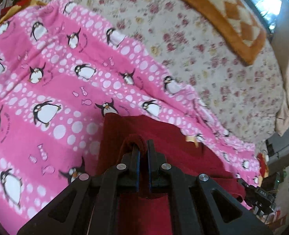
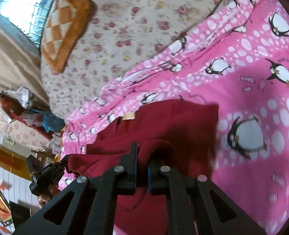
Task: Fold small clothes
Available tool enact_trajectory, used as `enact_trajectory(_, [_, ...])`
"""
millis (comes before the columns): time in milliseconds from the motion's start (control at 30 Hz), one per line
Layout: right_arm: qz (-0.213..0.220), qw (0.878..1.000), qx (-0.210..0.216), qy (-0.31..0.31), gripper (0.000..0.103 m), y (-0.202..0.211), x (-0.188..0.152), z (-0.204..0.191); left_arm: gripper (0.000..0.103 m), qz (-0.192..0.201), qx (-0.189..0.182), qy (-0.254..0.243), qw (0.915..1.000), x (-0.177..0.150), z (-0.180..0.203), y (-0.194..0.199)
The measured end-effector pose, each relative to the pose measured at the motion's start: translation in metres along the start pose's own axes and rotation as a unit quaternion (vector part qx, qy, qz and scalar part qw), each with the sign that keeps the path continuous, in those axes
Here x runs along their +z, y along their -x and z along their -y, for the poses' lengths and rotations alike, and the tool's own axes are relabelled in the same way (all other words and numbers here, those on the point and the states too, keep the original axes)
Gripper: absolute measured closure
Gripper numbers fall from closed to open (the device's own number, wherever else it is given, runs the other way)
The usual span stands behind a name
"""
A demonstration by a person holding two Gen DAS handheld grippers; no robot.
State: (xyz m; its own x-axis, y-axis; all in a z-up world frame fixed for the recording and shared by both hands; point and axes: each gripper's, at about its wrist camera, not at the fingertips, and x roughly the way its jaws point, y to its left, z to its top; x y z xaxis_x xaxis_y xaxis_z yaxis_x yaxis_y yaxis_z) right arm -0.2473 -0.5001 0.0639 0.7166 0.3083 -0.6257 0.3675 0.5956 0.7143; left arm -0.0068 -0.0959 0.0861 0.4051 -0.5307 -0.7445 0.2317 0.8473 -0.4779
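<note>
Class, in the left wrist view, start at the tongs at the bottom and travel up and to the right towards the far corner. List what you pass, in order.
Left tongs shut on dark red garment → pink fleece blanket with penguins → cream floral bedsheet → orange-and-cream diamond-patterned cushion.

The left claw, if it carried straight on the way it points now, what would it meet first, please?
Probably the dark red garment it already pinches, spread just ahead of the left claw; beyond that lies the pink penguin blanket. Depth is uncertain.

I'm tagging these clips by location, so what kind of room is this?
Most likely a home bedroom: a bed under a floral sheet, a pink penguin-print blanket spread over it, and an orange checked cushion.
</note>
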Motion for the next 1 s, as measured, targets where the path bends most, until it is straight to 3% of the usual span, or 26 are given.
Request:
enact_trajectory(133, [-0.009, 1.000, -0.020, 0.012, 0.096, -0.019, 0.006, 0.006, 0.103, -0.009, 0.013, 0.011, 0.9998, 0.000, -0.009, -0.021])
enact_trajectory(400, [-0.019, 0.999, -0.032, 0.007, 0.093, -0.032, 0.010, 0.014, 0.103, -0.008, 0.030, -0.001, 0.9995, -0.002, -0.004, -0.028])
enact_trajectory(467, [-0.009, 0.999, -0.033, 0.009, 0.085, -0.025, 0.008, 0.008, 0.103, -0.017, 0.028, -0.001, 0.9995, -0.001, -0.004, -0.028])
enact_trajectory(533, [0.017, 0.999, -0.037, 0.024, 0.056, -0.011, 0.002, -0.002, 0.103, -0.026, 0.017, 0.001, 0.9995, -0.001, -0.005, -0.022])
enact_trajectory(600, [0.033, 0.997, -0.049, 0.054, 0.049, 0.004, -0.006, -0.014, 0.095, -0.025, 0.003, 0.002, 0.9997, -0.002, -0.004, -0.012])
enact_trajectory(800, [0.009, 0.988, -0.043, 0.147, 0.049, 0.027, -0.038, -0.039, 0.079, 0.049, 0.025, -0.004, 0.9985, -0.006, -0.010, 0.029])
enact_trajectory(900, [-0.028, 0.982, -0.058, 0.177, 0.049, 0.009, -0.045, -0.046, 0.079, 0.029, 0.021, -0.003, 0.9994, -0.008, -0.009, 0.020])
enact_trajectory(1000, [-0.035, 0.978, -0.068, 0.193, 0.049, -0.016, -0.037, -0.053, 0.079, 0.006, 0.029, -0.009, 0.9995, -0.010, -0.004, 0.001])
